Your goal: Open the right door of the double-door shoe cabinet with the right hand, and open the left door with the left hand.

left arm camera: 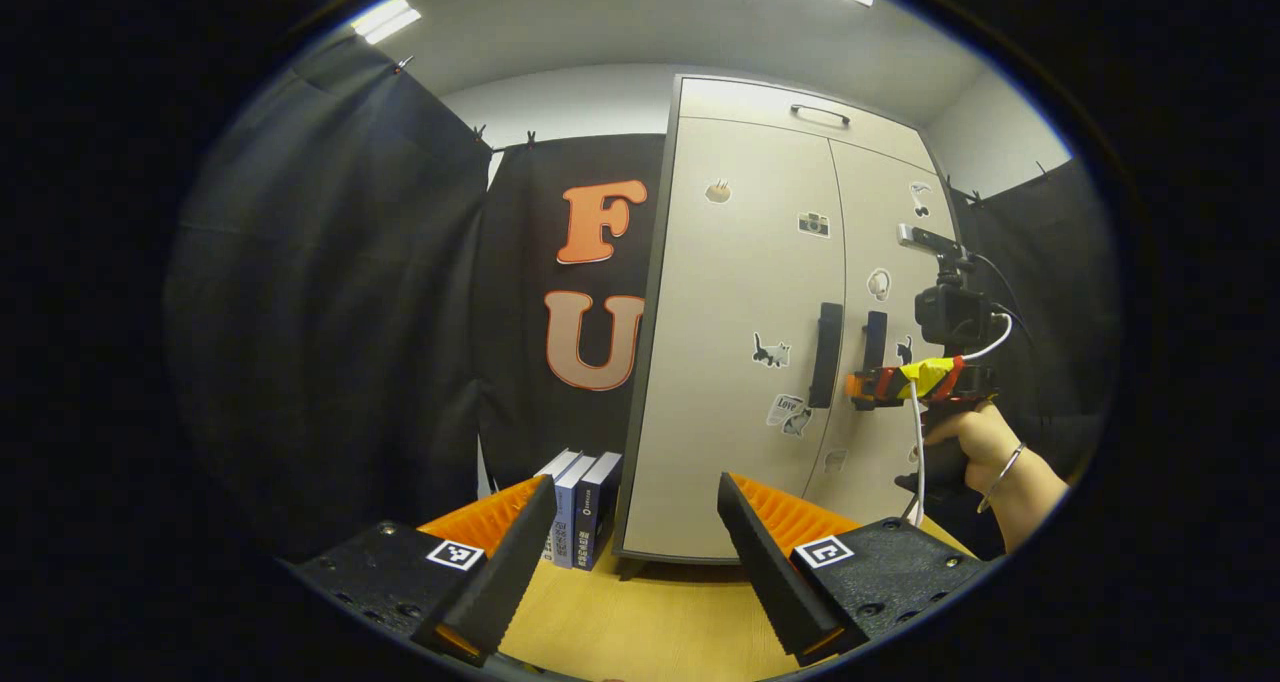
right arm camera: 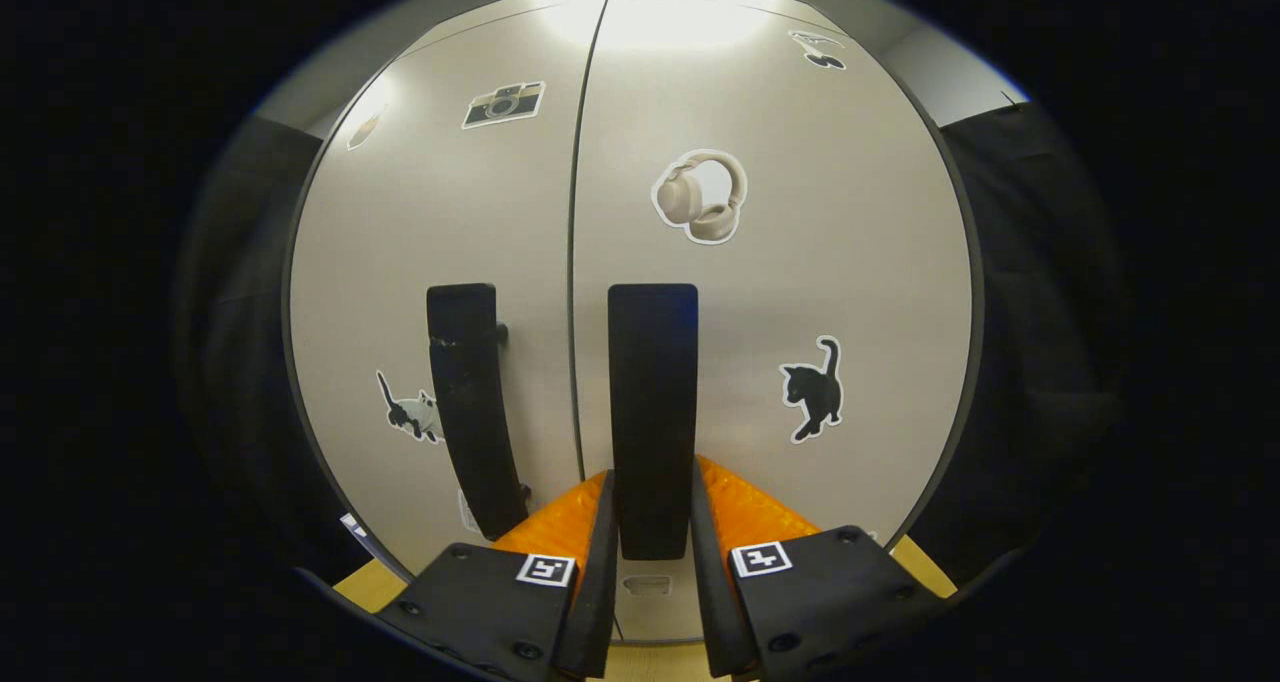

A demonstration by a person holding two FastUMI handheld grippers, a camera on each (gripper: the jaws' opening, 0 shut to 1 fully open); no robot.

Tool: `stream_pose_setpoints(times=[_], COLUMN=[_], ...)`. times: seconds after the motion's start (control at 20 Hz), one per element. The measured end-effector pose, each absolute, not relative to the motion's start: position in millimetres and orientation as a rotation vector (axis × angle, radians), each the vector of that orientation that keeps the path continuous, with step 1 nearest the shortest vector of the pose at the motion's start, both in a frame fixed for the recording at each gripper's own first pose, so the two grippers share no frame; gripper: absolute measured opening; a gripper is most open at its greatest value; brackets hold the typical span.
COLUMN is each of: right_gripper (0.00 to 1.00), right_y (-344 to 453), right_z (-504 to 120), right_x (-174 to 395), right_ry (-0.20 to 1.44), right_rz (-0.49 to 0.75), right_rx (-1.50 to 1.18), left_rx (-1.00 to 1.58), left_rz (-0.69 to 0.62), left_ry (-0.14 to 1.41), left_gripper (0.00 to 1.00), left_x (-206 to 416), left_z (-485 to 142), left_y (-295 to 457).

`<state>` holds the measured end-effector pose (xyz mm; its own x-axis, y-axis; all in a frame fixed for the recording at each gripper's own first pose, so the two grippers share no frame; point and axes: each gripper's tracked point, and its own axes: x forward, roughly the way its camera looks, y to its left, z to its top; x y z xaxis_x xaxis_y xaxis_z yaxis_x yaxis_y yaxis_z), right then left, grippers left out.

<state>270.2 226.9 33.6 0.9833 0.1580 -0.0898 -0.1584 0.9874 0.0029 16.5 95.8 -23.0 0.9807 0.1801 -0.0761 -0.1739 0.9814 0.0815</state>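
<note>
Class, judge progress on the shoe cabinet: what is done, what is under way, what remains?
Done: nothing; both doors look closed. Under way: the right gripper has its jaws around the right door handle. Left: pull that door open, then bring the open left gripper, well back, to the left door handle.

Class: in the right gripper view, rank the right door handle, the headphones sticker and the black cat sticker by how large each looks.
1. Right door handle, though it sits nearest the camera.
2. Headphones sticker.
3. Black cat sticker, close to the headphones sticker in size.

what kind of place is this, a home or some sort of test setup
Most likely a recording booth, not a home: black cloth walls clipped up around a sticker-covered shoe cabinet on a wooden table, with books beside it.
</note>
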Motion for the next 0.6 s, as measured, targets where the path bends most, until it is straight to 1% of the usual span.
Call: stream_pose_setpoints(times=[0.05,0.1,0.15,0.2,0.25,0.3,0.45,0.5,0.6], right_gripper=[0.43,0.39,0.39,0.35,0.35,0.3,0.3,0.23,0.23], right_y=[226.7,225.8,226.1,225.4,224.2,223.7,219.7,218.5,214.6], right_z=[33.4,32.9,32.6,32.6,32.1,32.1,32.9,33.6,34.8], right_x=[268.5,267.3,265.7,264.7,261.2,260.8,249.4,245.2,236.3], right_ry=[0.093,0.097,0.101,0.102,0.102,0.101,0.101,0.105,0.115], right_rz=[0.162,0.168,0.172,0.173,0.174,0.177,0.181,0.191,0.193], right_rx=[-0.003,-0.005,-0.007,-0.016,-0.025,-0.032,-0.069,-0.068,-0.062], left_rx=[0.076,0.076,0.075,0.077,0.08,0.085,0.082,0.074,0.059], left_rz=[0.179,0.179,0.179,0.178,0.176,0.173,0.164,0.16,0.153], left_ry=[0.085,0.087,0.087,0.086,0.084,0.083,0.082,0.082,0.081], left_gripper=[0.98,0.98,0.98,0.98,0.98,0.98,0.98,0.98,0.98], left_x=[14.8,13.8,12.2,10.0,7.6,5.8,-5.1,-7.9,-17.6], left_z=[-22.8,-23.4,-22.3,-21.5,-21.0,-20.6,-20.3,-19.8,-18.3], left_y=[95.6,95.2,94.0,92.5,91.5,89.8,82.2,79.8,75.6])
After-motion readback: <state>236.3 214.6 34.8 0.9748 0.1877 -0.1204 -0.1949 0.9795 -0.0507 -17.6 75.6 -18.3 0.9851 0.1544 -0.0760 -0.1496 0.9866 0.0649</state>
